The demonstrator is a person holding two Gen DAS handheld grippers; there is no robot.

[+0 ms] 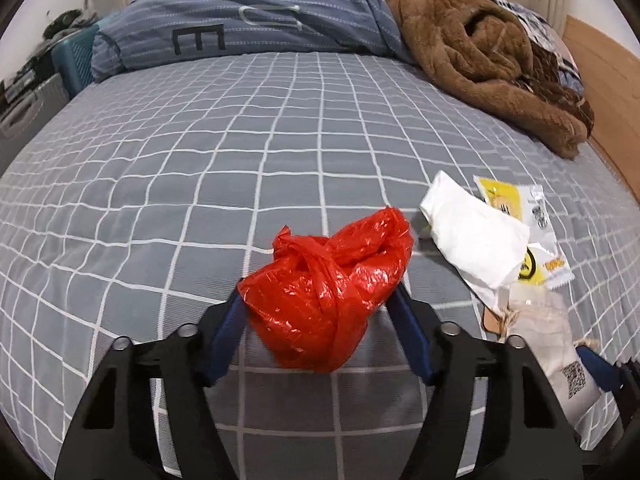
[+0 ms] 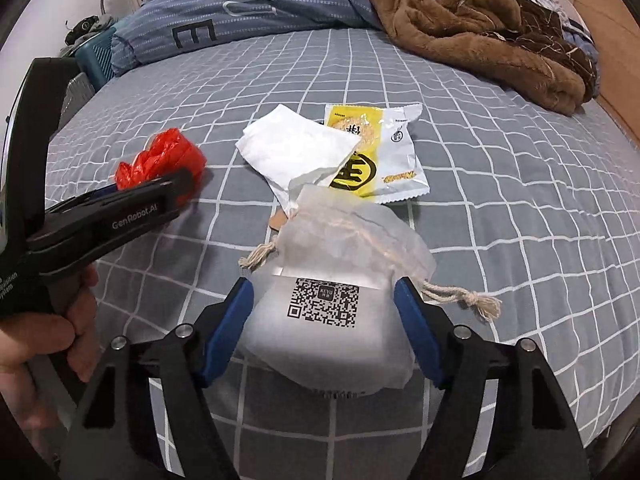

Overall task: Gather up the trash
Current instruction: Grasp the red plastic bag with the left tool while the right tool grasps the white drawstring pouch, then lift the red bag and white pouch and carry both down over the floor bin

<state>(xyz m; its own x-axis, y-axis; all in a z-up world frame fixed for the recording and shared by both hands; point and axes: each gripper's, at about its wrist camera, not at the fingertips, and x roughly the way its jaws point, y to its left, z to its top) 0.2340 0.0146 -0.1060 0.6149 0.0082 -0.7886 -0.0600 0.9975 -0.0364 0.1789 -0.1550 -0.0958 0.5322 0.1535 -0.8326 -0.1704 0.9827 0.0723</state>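
A knotted red plastic bag (image 1: 326, 292) lies on the grey checked bed, between the blue pads of my left gripper (image 1: 318, 300), whose jaws stand wide on either side of it. It also shows in the right wrist view (image 2: 160, 160). A white drawstring pouch with a QR code (image 2: 332, 300) sits between the wide jaws of my right gripper (image 2: 324, 296). Whether the pads press either item I cannot tell. Beyond lie a white tissue (image 2: 296, 152) and a yellow-white snack wrapper (image 2: 380, 152).
A brown fleece blanket (image 1: 480, 52) and a blue striped duvet (image 1: 248, 16) are heaped at the bed's far end. A wooden bed frame (image 1: 600, 76) runs along the right. A teal crate (image 1: 72, 64) stands left of the bed.
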